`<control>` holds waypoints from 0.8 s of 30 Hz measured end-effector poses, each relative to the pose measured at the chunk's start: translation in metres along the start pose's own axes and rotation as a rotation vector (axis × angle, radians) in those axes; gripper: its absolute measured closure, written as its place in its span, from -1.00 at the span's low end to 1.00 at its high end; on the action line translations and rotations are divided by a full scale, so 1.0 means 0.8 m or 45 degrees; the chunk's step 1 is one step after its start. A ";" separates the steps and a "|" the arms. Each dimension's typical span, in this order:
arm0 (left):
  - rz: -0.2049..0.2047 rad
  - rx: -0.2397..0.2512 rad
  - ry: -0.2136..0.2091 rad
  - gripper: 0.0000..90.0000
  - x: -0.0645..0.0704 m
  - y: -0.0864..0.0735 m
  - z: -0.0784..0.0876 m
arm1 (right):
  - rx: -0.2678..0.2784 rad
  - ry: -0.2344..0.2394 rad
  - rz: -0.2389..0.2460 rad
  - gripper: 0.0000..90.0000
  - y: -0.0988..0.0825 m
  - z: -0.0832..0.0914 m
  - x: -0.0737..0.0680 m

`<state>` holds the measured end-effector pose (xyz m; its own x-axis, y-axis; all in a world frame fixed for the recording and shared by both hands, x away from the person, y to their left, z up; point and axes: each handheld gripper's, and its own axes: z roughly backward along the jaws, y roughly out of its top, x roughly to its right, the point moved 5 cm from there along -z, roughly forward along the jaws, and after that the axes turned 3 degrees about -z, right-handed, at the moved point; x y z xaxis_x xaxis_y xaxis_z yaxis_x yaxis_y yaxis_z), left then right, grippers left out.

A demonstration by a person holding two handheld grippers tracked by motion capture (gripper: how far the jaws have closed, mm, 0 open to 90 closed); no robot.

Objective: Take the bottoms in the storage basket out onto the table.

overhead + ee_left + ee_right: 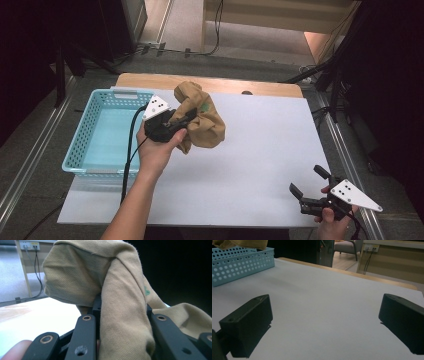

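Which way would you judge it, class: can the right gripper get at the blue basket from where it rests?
Probably yes: the right gripper is open and holds nothing, and bare white table lies between it and the blue basket.

A white surface (260,150) spreads wide, bare wood (210,82) showing along its far edge. At the left edge sits a light blue basket (80,145) with perforated walls, a grey handle on its near rim. Beyond it, grey floor (185,25), black cables (217,25) and a wall socket (372,247). A chair (344,247) stands farther off.
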<state>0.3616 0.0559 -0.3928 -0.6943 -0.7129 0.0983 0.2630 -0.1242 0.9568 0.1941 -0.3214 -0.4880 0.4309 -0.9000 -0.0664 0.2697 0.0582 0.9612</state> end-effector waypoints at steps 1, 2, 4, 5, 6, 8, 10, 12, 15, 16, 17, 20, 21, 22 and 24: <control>-0.004 -0.003 -0.001 0.52 0.001 -0.001 -0.001 | 0.000 0.000 0.000 -1.00 0.000 0.000 0.000; -0.006 -0.007 -0.003 0.52 0.002 -0.002 -0.003 | 0.000 0.000 0.000 -1.00 0.000 0.000 0.000; -0.007 -0.012 -0.011 0.52 0.005 -0.004 -0.006 | 0.000 0.001 0.000 -1.00 0.000 0.000 0.000; -0.009 -0.015 -0.012 0.52 0.007 -0.005 -0.007 | 0.000 0.000 -0.002 -1.00 0.000 0.000 0.000; -0.007 -0.016 -0.016 0.52 0.008 -0.006 -0.008 | 0.000 -0.001 -0.003 -1.00 0.000 0.000 0.000; -0.012 -0.021 -0.020 0.52 0.011 -0.008 -0.011 | 0.001 0.001 0.000 -1.00 0.000 0.000 0.000; -0.015 -0.033 -0.028 0.52 0.014 -0.011 -0.015 | 0.000 0.001 0.000 -1.00 0.000 0.000 0.000; -0.020 -0.042 -0.035 0.52 0.017 -0.014 -0.018 | 0.000 0.001 0.000 -1.00 0.000 0.000 0.000; -0.023 -0.053 -0.044 0.52 0.021 -0.018 -0.023 | 0.001 0.000 0.001 -1.00 0.000 0.000 0.000; -0.023 -0.056 -0.049 0.52 0.022 -0.019 -0.024 | 0.002 0.001 0.000 -1.00 0.000 0.000 -0.001; -0.024 -0.060 -0.052 0.52 0.023 -0.021 -0.026 | 0.002 0.000 0.000 -1.00 0.001 0.000 -0.001; -0.021 -0.069 -0.055 0.52 0.026 -0.026 -0.030 | 0.001 0.000 -0.001 -1.00 0.000 0.000 0.000; -0.024 -0.075 -0.058 0.52 0.027 -0.028 -0.031 | 0.001 0.000 0.000 -1.00 0.000 0.000 0.000; -0.023 -0.079 -0.060 0.52 0.028 -0.029 -0.033 | 0.000 0.001 -0.001 -1.00 0.000 0.000 0.000; -0.022 -0.086 -0.067 0.52 0.030 -0.033 -0.035 | 0.000 0.001 0.001 -1.00 0.000 0.000 0.000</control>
<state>0.3570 0.0225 -0.4235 -0.7327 -0.6735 0.0981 0.2943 -0.1835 0.9379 0.1942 -0.3211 -0.4880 0.4320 -0.8994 -0.0660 0.2697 0.0591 0.9611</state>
